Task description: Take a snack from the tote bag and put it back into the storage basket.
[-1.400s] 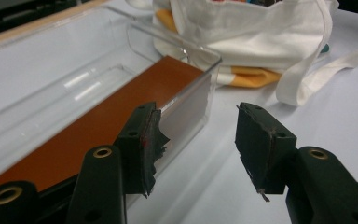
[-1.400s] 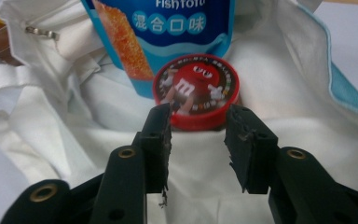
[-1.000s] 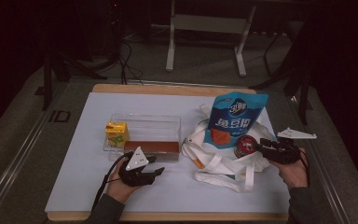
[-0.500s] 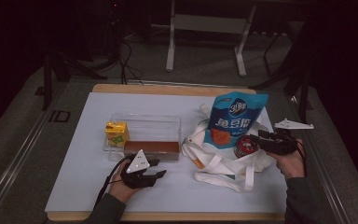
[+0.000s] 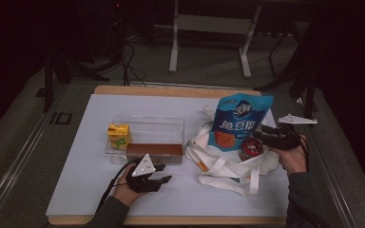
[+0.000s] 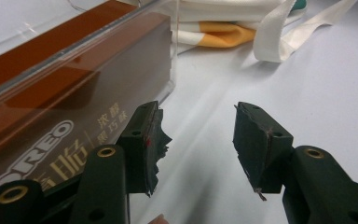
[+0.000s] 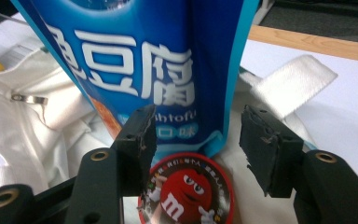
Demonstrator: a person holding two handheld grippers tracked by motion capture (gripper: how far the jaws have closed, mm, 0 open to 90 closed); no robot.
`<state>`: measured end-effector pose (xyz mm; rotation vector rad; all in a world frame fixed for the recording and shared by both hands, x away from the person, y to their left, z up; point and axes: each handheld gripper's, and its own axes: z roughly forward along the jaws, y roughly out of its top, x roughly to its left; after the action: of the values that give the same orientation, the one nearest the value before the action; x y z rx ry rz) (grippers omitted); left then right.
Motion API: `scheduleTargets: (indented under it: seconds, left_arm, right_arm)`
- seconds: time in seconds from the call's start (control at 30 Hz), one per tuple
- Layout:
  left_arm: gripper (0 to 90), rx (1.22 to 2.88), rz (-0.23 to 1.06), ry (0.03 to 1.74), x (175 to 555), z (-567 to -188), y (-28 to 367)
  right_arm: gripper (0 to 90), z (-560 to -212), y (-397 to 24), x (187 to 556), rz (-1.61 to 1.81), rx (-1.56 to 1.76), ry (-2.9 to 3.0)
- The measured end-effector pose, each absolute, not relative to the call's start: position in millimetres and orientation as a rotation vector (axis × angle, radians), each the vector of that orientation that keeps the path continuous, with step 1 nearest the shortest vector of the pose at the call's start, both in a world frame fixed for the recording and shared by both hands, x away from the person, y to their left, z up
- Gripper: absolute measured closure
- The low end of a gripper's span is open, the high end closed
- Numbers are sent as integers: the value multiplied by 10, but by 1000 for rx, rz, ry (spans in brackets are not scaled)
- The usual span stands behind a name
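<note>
A blue snack bag stands on a white tote bag at the table's right, with a round red M&M tin lying at its foot. My right gripper hovers just right of the bag and above the tin. Its jaws have just been opening and its pads touch nothing. In the right gripper view the tin lies below the gap and the bag stands beyond my right gripper. My left gripper rests open on the table near a brown Oreo box. Nothing is between the jaws of my left gripper, beside that box.
A clear plastic box at centre left holds a yellow juice carton and the Oreo box. Tote straps trail toward the front edge. The table's wooden rim runs along the far side; dark floor and a stand lie beyond.
My right gripper has lifted slightly and moved away from the red tin, its jaws spreading wider. The tin, the bag and my left hand have stayed in place.
</note>
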<state>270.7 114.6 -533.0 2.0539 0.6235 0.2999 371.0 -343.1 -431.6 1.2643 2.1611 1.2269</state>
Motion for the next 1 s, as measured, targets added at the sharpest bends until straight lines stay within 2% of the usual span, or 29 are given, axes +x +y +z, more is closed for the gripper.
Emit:
scheduleTargets:
  seconds: [0.9, 1.0]
  left_arm:
    - [486, 2061, 294, 661, 2759, -5381, 1153]
    - [485, 2063, 294, 660, 2759, -5381, 1152]
  right_arm:
    - [480, -4218, -3286, 3965, 1420, 1161, 2168]
    - [529, -4204, -3245, 3984, 1462, 1129, 2187]
